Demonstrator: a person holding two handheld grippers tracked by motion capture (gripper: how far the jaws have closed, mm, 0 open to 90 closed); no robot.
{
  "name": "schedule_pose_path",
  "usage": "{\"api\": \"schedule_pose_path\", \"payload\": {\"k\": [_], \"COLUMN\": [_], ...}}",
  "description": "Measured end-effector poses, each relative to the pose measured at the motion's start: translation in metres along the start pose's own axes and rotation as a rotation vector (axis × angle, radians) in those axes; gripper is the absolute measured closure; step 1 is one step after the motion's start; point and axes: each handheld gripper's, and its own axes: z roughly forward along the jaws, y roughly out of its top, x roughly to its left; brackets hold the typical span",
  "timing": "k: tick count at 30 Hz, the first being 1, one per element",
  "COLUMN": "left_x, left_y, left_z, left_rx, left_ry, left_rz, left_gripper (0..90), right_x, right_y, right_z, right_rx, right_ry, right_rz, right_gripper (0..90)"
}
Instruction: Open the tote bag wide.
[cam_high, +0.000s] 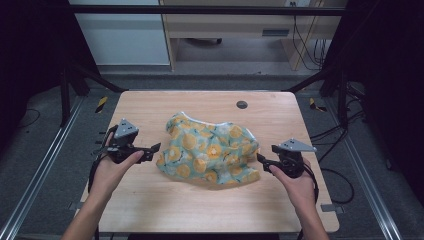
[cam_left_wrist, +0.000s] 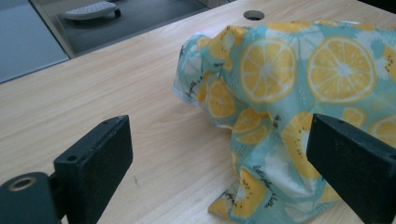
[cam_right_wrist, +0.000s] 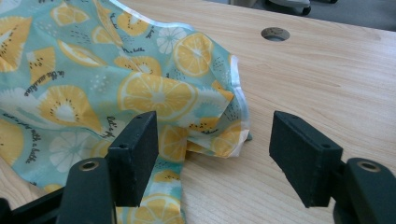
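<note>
A crumpled teal cloth printed with orange and lemon slices lies bunched in the middle of the wooden table. My left gripper is at its left edge, jaws open, pointing at the fabric; the cloth lies ahead between the jaws, untouched. My right gripper sits at the cloth's right edge, jaws open. In the right gripper view, a folded corner of the cloth lies on the table just beyond the gap between the jaws, and neither pad presses on it.
A round cable hole is in the table's far side, right of centre. A dark metal frame surrounds the table, with cables on the floor at right. Bare wood lies in front of the cloth and toward the far left.
</note>
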Motion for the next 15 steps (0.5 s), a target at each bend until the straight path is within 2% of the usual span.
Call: {"api": "schedule_pose_path", "payload": {"k": [5,6,7,10,12,13,15], "left_x": [-0.002,-0.003,-0.003,-0.002,-0.001,-0.001,0.001], "left_y": [0.013,0.024,0.024,0.043,0.06,0.06,0.072], "left_z": [0.004,0.012,0.012,0.028,0.044,0.044,0.056], "left_rx": [0.01,0.016,0.016,0.042,0.073,0.073,0.085], "left_ry": [-0.001,-0.004,-0.004,-0.018,-0.014,-0.014,-0.001], "left_rz": [0.02,0.025,0.025,0.039,0.054,0.054,0.066], "left_gripper": [7.6,8.0,8.1,10.4,11.7,12.2,13.2], "right_x": [0.004,0.004,0.004,0.004,0.003,0.003,0.003], "right_y": [-0.004,-0.006,-0.006,-0.009,-0.012,-0.012,-0.014], "right_z": [-0.002,-0.002,-0.002,-0.003,-0.003,-0.003,-0.003], "right_rx": [0.005,0.007,0.007,0.011,0.011,0.011,0.009], "right_ry": [0.005,0.009,0.009,0.01,0.006,0.006,0.003], "right_rz": [-0.004,-0.003,-0.003,0.002,0.005,0.005,0.01], "right_gripper": [32.6,32.5,32.5,32.0,31.6,31.6,31.5]}}
